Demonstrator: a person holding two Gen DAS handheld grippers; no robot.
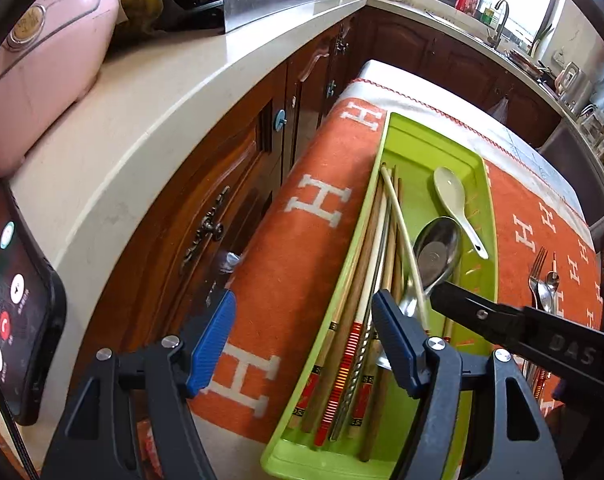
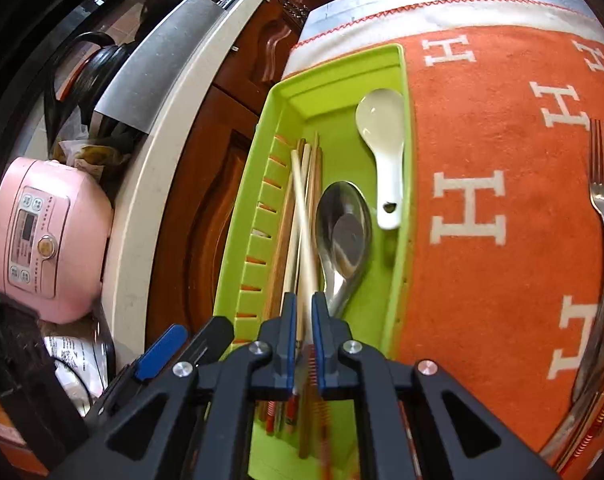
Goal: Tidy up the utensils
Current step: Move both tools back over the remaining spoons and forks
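A green tray (image 1: pixel 477 280) (image 2: pixel 397 248) lies on an orange mat (image 1: pixel 302 272) (image 2: pixel 501 140). It holds several chopsticks (image 1: pixel 357 312) (image 2: pixel 282 248), a metal spoon (image 1: pixel 437 248) (image 2: pixel 343 228) and a white ceramic spoon (image 1: pixel 451 196) (image 2: pixel 385 148). A cream chopstick (image 1: pixel 401 228) (image 2: pixel 303 220) slants across the others, and my right gripper (image 2: pixel 305 320) (image 1: pixel 435 292) is shut on its near end above the tray. My left gripper (image 1: pixel 303 344) hangs open over the tray's left rim and the mat, with nothing held. A fork (image 1: pixel 537 268) (image 2: pixel 599 184) and other cutlery lie on the mat to the right.
A cream countertop (image 1: pixel 142 128) runs along the left above dark wooden cabinets (image 1: pixel 230 184). On it stands a pink rice cooker (image 1: pixel 42 60) (image 2: pixel 42 236). A phone (image 1: pixel 10 300) is mounted at the left edge. A sink tap (image 1: pixel 501 16) stands by the far window.
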